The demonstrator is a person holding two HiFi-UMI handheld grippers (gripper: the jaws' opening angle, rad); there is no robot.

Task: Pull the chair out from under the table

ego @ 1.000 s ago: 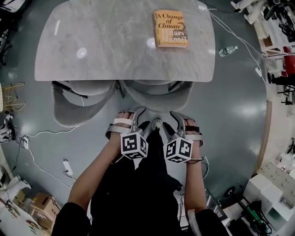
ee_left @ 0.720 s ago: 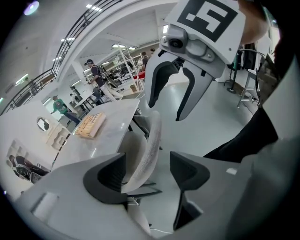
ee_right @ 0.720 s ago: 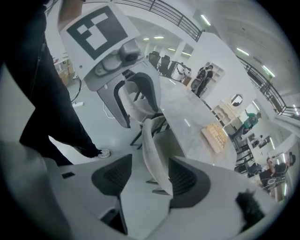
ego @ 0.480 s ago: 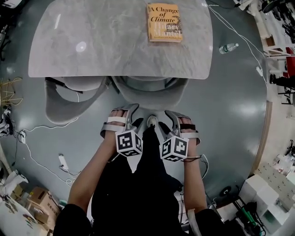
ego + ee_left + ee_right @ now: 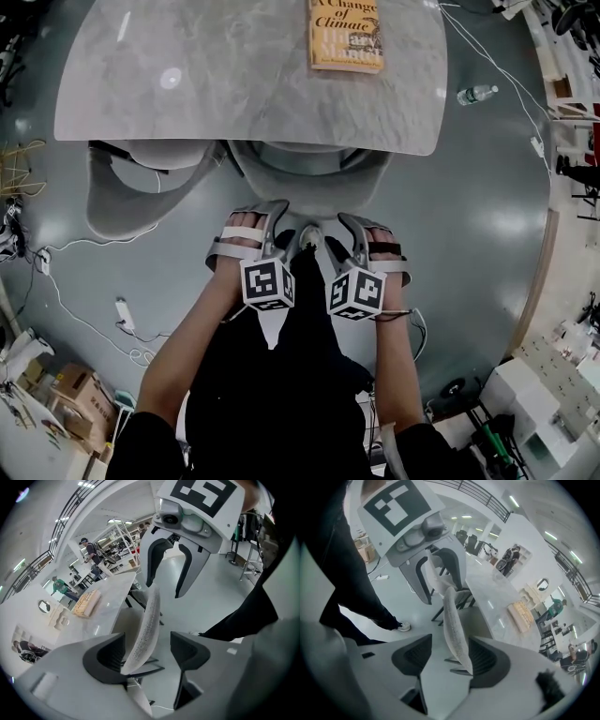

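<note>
Chair backrest (image 5: pixel 309 187) rim runs L-R across you, between the spread jaws of both L gripper (image 5: pixel 147 649) and R gripper (image 5: pixel 450 658) — table (image 5: pixel 187 94) beyond; neither pinches yet.

Lab-workshop: floor power strip (image 5: pixel 122 313), cardboard boxes (image 5: pixel 70 384).

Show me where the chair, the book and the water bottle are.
chair (image 5: pixel 309 192), head view, on its curved grey backrest.
book (image 5: pixel 345 37), head view, middle of its orange cover.
water bottle (image 5: pixel 476 94), head view, on its clear body.
</note>
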